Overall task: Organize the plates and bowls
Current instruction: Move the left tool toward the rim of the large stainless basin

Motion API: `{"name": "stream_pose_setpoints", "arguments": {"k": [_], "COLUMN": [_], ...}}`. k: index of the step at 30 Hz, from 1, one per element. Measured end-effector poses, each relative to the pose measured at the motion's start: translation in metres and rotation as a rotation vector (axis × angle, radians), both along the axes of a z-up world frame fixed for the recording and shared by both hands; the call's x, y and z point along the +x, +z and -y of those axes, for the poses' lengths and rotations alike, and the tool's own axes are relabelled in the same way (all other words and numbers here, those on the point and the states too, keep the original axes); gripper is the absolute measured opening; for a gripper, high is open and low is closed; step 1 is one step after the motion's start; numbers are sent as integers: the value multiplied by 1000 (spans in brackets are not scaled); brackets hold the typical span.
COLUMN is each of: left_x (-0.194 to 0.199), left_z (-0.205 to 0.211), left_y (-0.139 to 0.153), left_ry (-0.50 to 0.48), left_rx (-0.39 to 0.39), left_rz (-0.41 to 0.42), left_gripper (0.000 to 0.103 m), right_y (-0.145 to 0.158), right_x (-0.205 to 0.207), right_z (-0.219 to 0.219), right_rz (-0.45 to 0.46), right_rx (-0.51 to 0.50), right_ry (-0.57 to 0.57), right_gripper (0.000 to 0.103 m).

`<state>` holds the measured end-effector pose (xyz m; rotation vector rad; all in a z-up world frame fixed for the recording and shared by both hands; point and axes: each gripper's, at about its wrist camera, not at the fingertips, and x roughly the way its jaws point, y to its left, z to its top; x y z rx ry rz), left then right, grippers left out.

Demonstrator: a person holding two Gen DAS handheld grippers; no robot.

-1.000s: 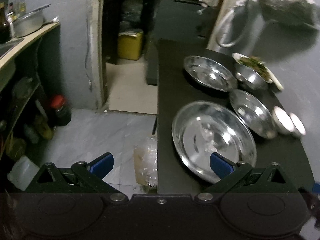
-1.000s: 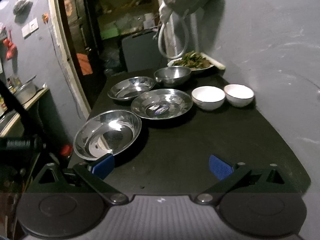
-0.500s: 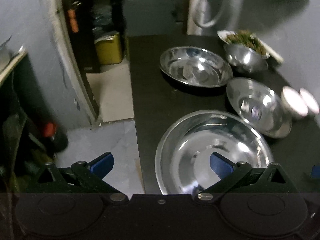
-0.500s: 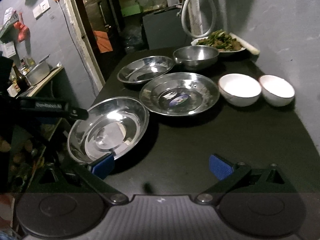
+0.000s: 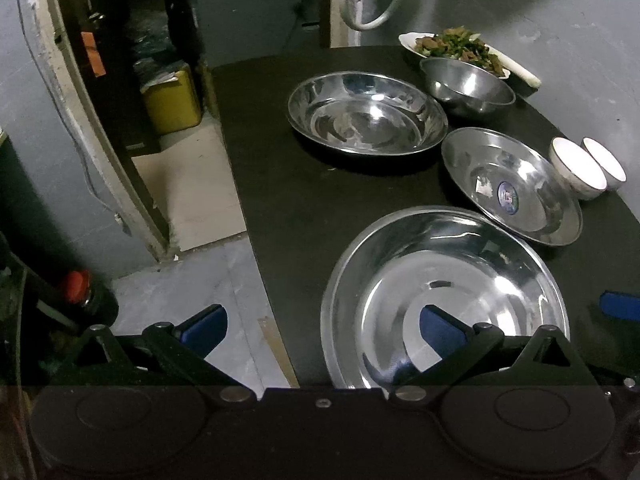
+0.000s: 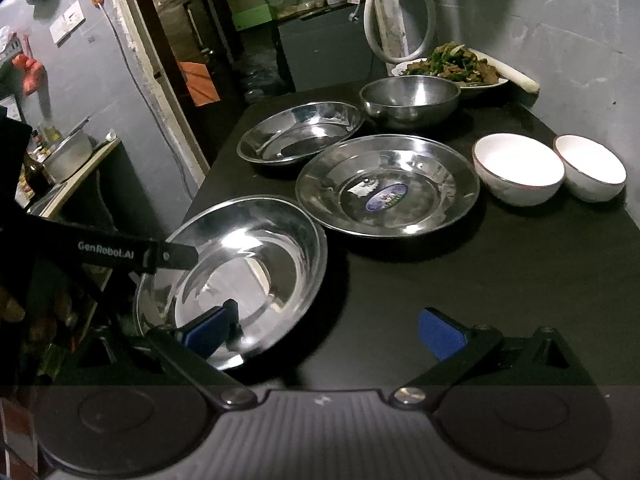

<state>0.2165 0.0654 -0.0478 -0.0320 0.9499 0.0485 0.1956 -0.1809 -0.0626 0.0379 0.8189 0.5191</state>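
While both tools hover wide apart and empty, the risk sits right at the near edge of the black desk (image 6: pixel 500 280). The left hand-held gripper (image 5: pixel 322 322) has its jaws spread, one pad off past the desk edge over the floor, the other above the large steel plate (image 5: pixel 444 292). That plate lies at the gripper's 1 o'clock, close to the desk's near-left corner, and looks to overhang it slightly. Clip the rim from outside and it could tip or slide off onto the floor!

Over on the right wrist view, the right hand-held gripper (image 6: pixel 328 330) is open too, its left pad hanging above the same plate at 10 o'clock. Two tools on one plate could collide. Polished steel is slick; a shallow pinch on the thin rim may slip.

Further back, the labelled steel plate (image 6: pixel 387 186) lies at 12 o'clock, just beside the two white bowls (image 6: pixel 548 170) at 1 o'clock. A careless sweep there could knock them together.
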Motion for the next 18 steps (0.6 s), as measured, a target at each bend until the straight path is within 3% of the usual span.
{"name": "stream_pose_setpoints", "arguments": {"k": [11,18], "left_x": [6,35], "left_z": [-14,-28], "left_y": [5,18], "left_ry": [-27,-19], "left_rx": [-42,-48], "left_rz": [36,97], "left_gripper": [102,102], "right_y": [0,19], "right_x": [-1,5], "right_z": [-16,-20], "right_rz": [-3,47], "right_rx": [-5,4], "right_ry": [-43,-64], "right_gripper": [103,103]}}
